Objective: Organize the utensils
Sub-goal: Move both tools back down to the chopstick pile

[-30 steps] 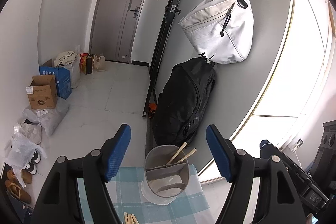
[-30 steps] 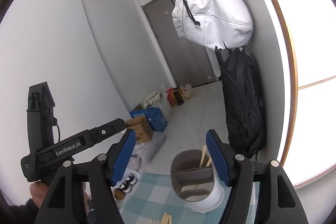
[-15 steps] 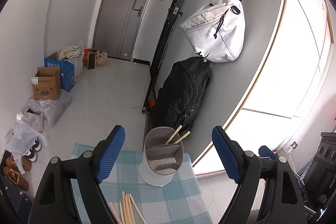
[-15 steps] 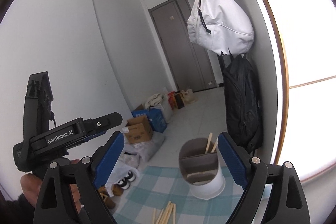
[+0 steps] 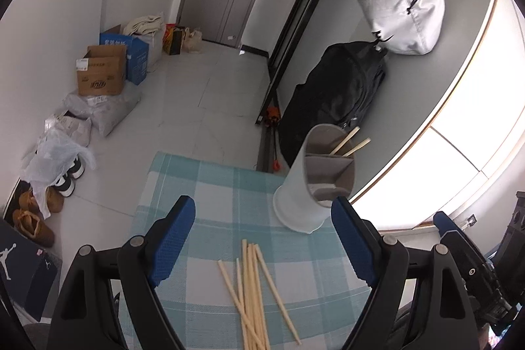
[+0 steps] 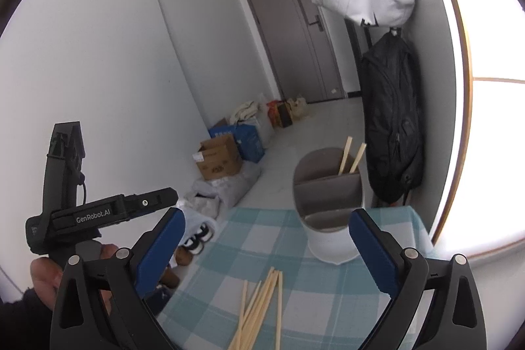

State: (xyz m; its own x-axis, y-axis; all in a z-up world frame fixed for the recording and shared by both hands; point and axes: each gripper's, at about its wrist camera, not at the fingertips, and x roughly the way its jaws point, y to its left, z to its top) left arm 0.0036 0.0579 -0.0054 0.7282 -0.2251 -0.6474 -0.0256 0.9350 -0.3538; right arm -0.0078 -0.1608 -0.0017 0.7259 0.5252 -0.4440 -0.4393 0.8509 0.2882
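On checked cloth (image 5: 210, 186), loose chopsticks (image 5: 252, 291) lie between the spread left tongs (image 5: 262, 238).

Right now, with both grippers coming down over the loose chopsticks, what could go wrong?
1. The loose chopsticks lie crossed in a pile, so one pinch could lift several or scatter them.
2. The holder stands near the edge of the checked cloth; a bump might knock it off.
3. Two chopsticks in the holder lean out of its far compartment and could block another going in.
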